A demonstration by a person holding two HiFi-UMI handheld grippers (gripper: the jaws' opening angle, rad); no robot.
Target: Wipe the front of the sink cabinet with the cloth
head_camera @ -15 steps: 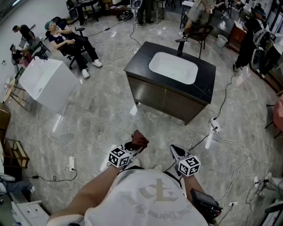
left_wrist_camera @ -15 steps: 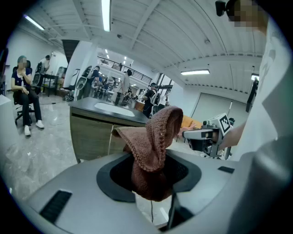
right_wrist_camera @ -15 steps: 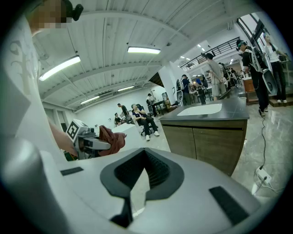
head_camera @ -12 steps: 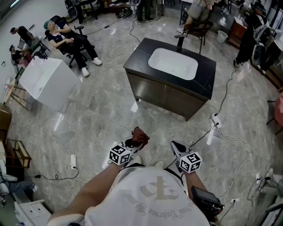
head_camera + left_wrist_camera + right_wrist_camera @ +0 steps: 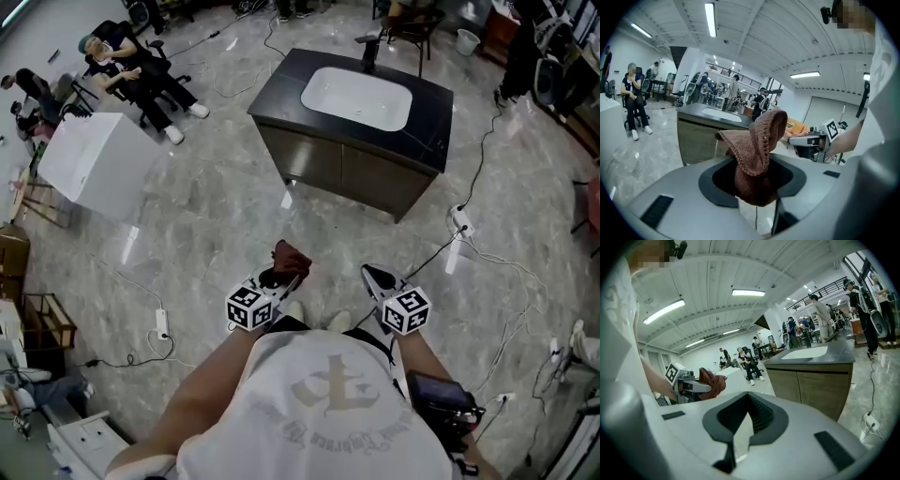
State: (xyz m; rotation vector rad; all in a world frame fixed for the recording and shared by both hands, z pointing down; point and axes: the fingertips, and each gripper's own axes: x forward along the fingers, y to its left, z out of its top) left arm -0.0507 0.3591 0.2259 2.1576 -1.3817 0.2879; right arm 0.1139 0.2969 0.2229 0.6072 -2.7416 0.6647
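The sink cabinet (image 5: 345, 173) has a black top, a white basin and brown doors, and it stands on the floor ahead of me. The left gripper view shows the sink cabinet (image 5: 696, 136) at mid left, and the right gripper view shows it (image 5: 813, 385) at right. My left gripper (image 5: 278, 272) is shut on a brown cloth (image 5: 291, 255), well short of the doors. The cloth (image 5: 759, 136) sticks up in a bunch out of the left gripper (image 5: 757, 177). My right gripper (image 5: 374, 277) is level with the left one, and the right gripper (image 5: 748, 397) is shut with nothing in it.
Cables and a power strip (image 5: 458, 221) lie on the marble floor right of the cabinet. Another power strip (image 5: 161, 324) lies at left. A white box (image 5: 92, 165) stands at the far left, with seated people (image 5: 131, 67) behind it. A black faucet (image 5: 367, 49) stands at the basin's back.
The view has shifted up, so the cabinet and both grippers sit higher in the frame. The grippers stand slightly nearer the cabinet. The cloth stays in the left gripper.
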